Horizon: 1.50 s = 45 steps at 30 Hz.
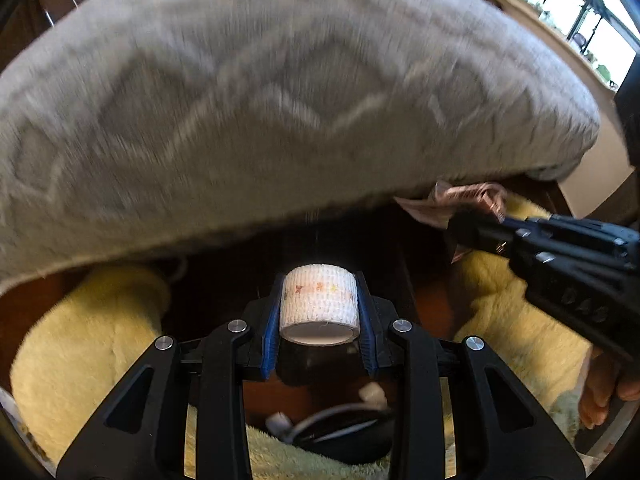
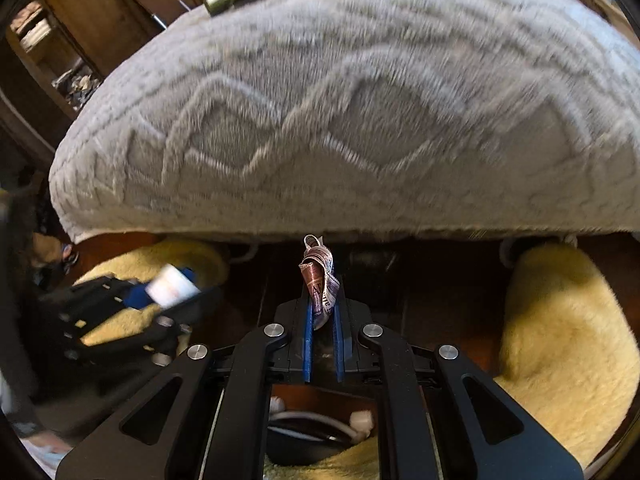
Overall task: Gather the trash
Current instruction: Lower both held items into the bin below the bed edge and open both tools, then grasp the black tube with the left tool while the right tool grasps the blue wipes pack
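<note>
With the left gripper (image 1: 319, 312) pinching the white patterned tape roll (image 1: 319, 298) and the right gripper (image 2: 323, 312) clamping the crumpled brown printed wrapper (image 2: 319, 280) below the grey blanket's (image 2: 360, 100) edge, both pinches should stay firm until over a bin.

Domestic interior, a lived-in home. Evidence: grey plush blanket (image 2: 360, 120) with raised diamond pattern, yellow fleece covers (image 2: 560, 340), dark wooden shelving (image 2: 60, 60) crowded with items, barred window (image 1: 580, 12).
</note>
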Available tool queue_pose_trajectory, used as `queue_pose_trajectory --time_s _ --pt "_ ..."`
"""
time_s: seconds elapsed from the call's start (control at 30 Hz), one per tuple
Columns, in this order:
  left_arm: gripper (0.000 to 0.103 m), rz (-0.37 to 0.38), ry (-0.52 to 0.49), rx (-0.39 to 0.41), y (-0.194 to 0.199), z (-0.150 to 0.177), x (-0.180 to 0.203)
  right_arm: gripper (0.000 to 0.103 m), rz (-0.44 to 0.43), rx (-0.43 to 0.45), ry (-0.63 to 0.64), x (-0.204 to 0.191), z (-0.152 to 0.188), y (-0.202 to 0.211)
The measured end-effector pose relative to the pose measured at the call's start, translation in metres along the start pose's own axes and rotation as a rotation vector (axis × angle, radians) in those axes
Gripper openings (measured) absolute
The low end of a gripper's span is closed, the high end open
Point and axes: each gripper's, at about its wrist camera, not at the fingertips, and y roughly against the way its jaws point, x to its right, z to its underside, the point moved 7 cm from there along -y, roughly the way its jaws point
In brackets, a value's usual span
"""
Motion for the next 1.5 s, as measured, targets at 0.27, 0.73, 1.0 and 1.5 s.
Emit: queue_pose_trajectory --time_s 0.27,0.73,1.0,1.5 --pt "0.031 0.014 0.001 -0.082 -0.031 0.012 0.0 0.013 -0.021 -0.08 -0.04 0.006 0.012 -0.032" --pt "0.067 -0.014 0.027 -0.085 -0.036 0.009 -0.013 0.055 -0.007 -0.033 -0.113 0.03 -0.009 -0.023" --pt "0.093 -0.1 0.007 0.084 0.024 -0.028 -0.026 0.093 0.134 0.179 -0.112 0.049 -0.045 0.037" --pt "0.095 -0.171 -0.009 0.301 0.08 -0.155 -0.044 0.098 0.306 0.41 -0.082 0.081 -0.16 0.089"
